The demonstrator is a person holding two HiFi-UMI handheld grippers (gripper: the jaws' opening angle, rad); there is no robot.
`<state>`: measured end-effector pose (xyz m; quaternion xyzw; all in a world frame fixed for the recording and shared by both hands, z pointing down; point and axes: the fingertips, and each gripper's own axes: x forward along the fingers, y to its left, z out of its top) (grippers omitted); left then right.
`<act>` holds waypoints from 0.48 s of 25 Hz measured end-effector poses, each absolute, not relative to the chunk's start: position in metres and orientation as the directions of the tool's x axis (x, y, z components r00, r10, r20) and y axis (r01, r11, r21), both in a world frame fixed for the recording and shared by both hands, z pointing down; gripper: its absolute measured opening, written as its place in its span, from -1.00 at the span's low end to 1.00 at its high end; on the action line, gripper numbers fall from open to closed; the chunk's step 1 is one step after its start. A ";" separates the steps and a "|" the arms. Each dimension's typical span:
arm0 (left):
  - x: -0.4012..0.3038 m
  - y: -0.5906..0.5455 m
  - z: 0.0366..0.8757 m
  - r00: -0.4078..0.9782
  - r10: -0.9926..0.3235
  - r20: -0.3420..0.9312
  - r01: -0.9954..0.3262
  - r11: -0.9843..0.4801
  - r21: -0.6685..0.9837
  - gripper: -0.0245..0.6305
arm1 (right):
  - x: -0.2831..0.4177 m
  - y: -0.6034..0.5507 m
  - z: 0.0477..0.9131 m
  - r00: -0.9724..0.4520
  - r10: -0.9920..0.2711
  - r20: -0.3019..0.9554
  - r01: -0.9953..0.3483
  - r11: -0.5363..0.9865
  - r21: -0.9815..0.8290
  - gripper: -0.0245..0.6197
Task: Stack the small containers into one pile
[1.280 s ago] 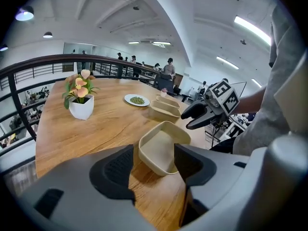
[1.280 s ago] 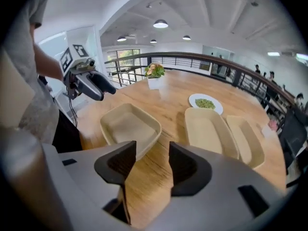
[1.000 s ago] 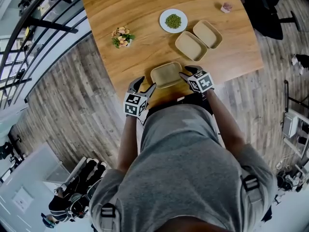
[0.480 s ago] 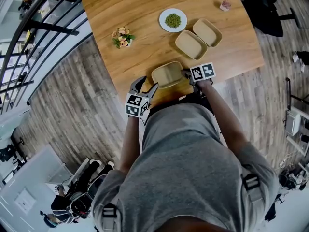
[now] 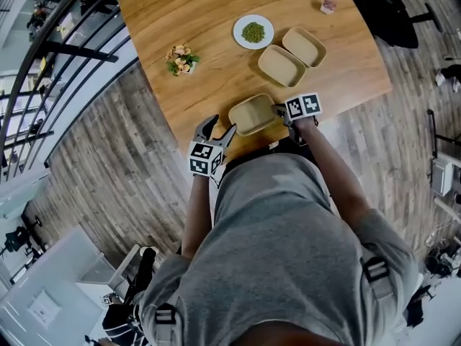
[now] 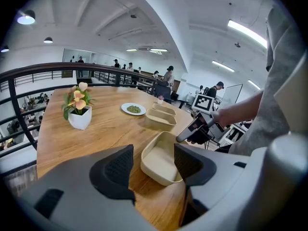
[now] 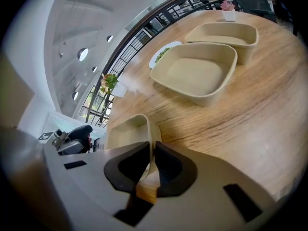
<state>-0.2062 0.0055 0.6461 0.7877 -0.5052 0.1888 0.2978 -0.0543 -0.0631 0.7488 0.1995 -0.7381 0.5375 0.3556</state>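
The shallow beige pulp container (image 5: 252,114) at the wooden tabletop's (image 5: 202,20) near edge has its side wall between the right gripper's (image 5: 277,110) jaws. A second ago they stood wide beside it, and now they are closing on it. So the lift toward the two matching containers (image 5: 282,65) beyond those jaws looks begun, while the left gripper (image 5: 216,130) waits with jaws apart, the container just ahead of them.

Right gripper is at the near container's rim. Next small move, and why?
Probably lift the near container slightly: the right gripper is closing its jaws on the rim, the left gripper is open beside it, and the next container sits farther back.
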 end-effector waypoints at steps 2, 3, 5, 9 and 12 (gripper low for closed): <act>-0.204 0.004 0.644 0.423 -0.689 0.589 -0.906 -0.315 0.283 -0.10 | -0.050 -0.063 0.748 -0.660 0.082 0.746 -0.691 0.323 -0.647 -0.81; -0.202 0.004 0.643 0.425 -0.691 0.585 -0.905 -0.317 0.283 -0.10 | -0.047 -0.063 0.748 -0.656 0.079 0.750 -0.699 0.312 -0.644 -0.83; -0.198 0.005 0.640 0.430 -0.693 0.579 -0.903 -0.328 0.277 -0.10 | -0.040 -0.065 0.745 -0.657 0.063 0.752 -0.710 0.286 -0.644 -0.85; -0.192 0.004 0.633 0.441 -0.695 0.568 -0.897 -0.356 0.261 -0.10 | -0.028 -0.071 0.734 -0.672 0.004 0.741 -0.721 0.224 -0.655 -0.84; -0.190 0.002 0.630 0.447 -0.700 0.557 -0.894 -0.367 0.257 -0.10 | -0.019 -0.077 0.726 -0.677 -0.029 0.735 -0.728 0.176 -0.663 -0.84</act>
